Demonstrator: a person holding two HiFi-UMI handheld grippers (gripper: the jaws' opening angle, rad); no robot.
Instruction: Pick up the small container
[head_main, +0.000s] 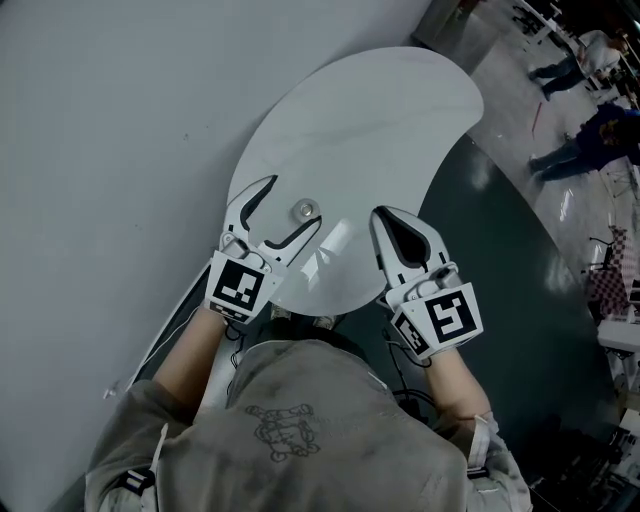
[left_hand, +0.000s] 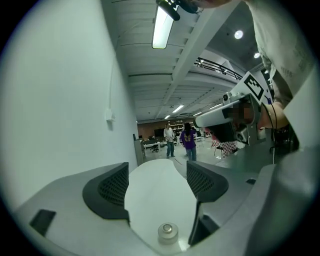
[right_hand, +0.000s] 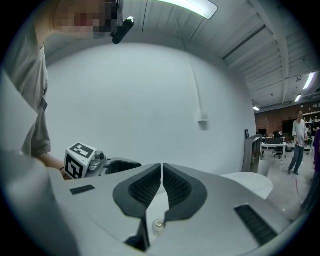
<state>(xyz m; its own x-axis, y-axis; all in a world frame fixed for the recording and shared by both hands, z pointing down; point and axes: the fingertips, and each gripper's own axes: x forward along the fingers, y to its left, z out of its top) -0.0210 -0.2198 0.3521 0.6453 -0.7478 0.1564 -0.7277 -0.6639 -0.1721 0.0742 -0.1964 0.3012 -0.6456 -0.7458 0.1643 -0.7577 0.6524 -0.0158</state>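
The small container (head_main: 303, 210) is a low clear pot with a round lid, standing on the white table (head_main: 380, 110) near its front edge. My left gripper (head_main: 293, 201) is open and its two fingers lie either side of the container without touching it. In the left gripper view the container (left_hand: 167, 233) sits deep between the wide jaws of the left gripper (left_hand: 157, 175). My right gripper (head_main: 385, 213) is shut and empty, to the right of the container. The right gripper view shows the right gripper (right_hand: 162, 167) shut, with the container (right_hand: 158, 225) below it.
The table is kidney-shaped, with a plain grey wall (head_main: 100, 120) close on its left and dark floor (head_main: 500, 290) on its right. Several people (left_hand: 189, 140) stand far off in the hall. The left gripper's marker cube (right_hand: 79, 160) shows in the right gripper view.
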